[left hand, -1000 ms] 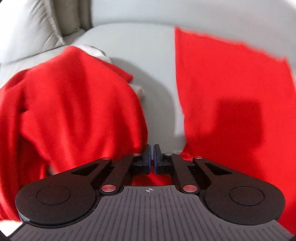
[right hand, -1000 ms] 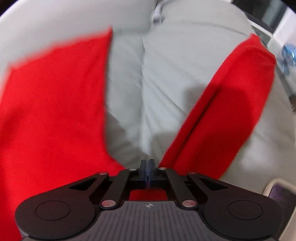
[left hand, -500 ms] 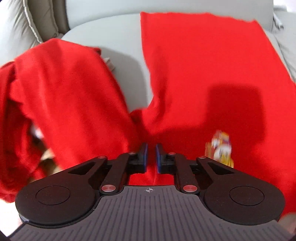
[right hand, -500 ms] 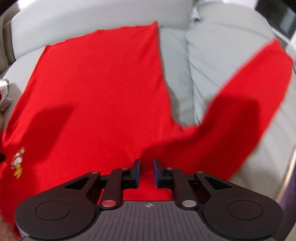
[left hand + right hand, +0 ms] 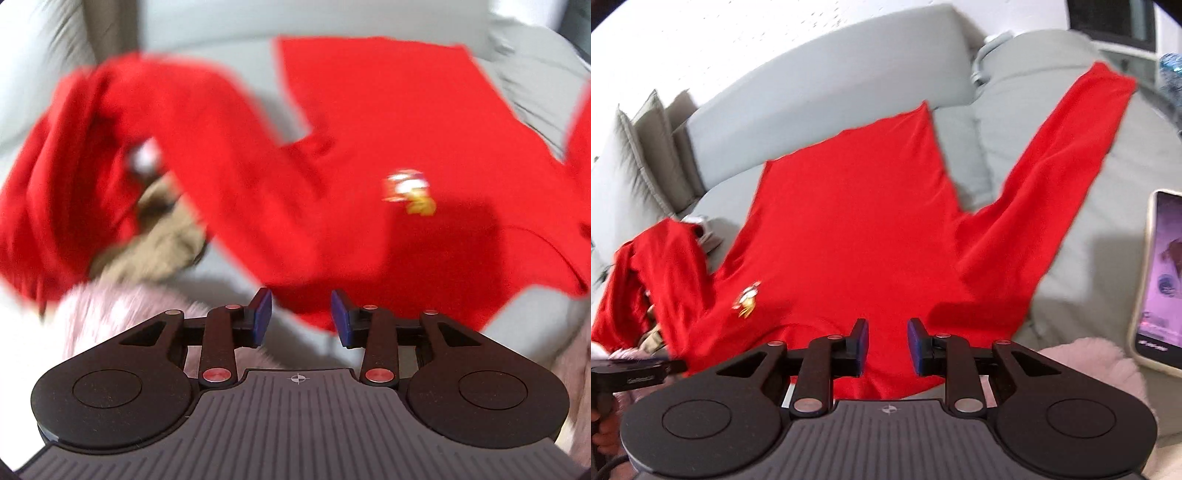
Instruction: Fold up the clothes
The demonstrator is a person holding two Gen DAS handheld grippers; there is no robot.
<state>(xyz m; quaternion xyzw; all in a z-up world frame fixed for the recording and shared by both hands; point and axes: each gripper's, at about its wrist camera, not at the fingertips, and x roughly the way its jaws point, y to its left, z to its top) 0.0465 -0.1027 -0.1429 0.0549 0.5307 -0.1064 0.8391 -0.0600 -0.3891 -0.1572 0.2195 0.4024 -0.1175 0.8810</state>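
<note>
The left gripper (image 5: pixel 300 314) stands with its jaws apart, having just been opening; the near hem of the red shirt (image 5: pixel 369 192) shows in the gap, but the pads do not press it. The right gripper (image 5: pixel 886 347) has also just been opening, its jaws parted with red cloth seen between them and no grip on it. So both have let go of the shoulder edge.

Just past the fingers, the shirt lies front up on the grey sofa (image 5: pixel 827 85), collar end nearest, with a small chest emblem (image 5: pixel 748 301) showing. A pink fluffy cloth (image 5: pixel 1097 358) lies at the near edge on both sides. To the right sits a phone (image 5: pixel 1160 280) with a lit screen, apart from the shirt.

Further out, the body is spread fairly flat toward the backrest. One sleeve (image 5: pixel 1052 192) runs straight out toward the far right. The other sleeve (image 5: pixel 122 155) is bunched and draped over a tan item (image 5: pixel 162 240) on the left; the left view is blurred there, so what that item is cannot be told.

In my judgement the task is at an early stage: the shirt is laid out, but no fold is made. Left to do: free and straighten the bunched sleeve, fold both sleeves inward, then fold the body.
</note>
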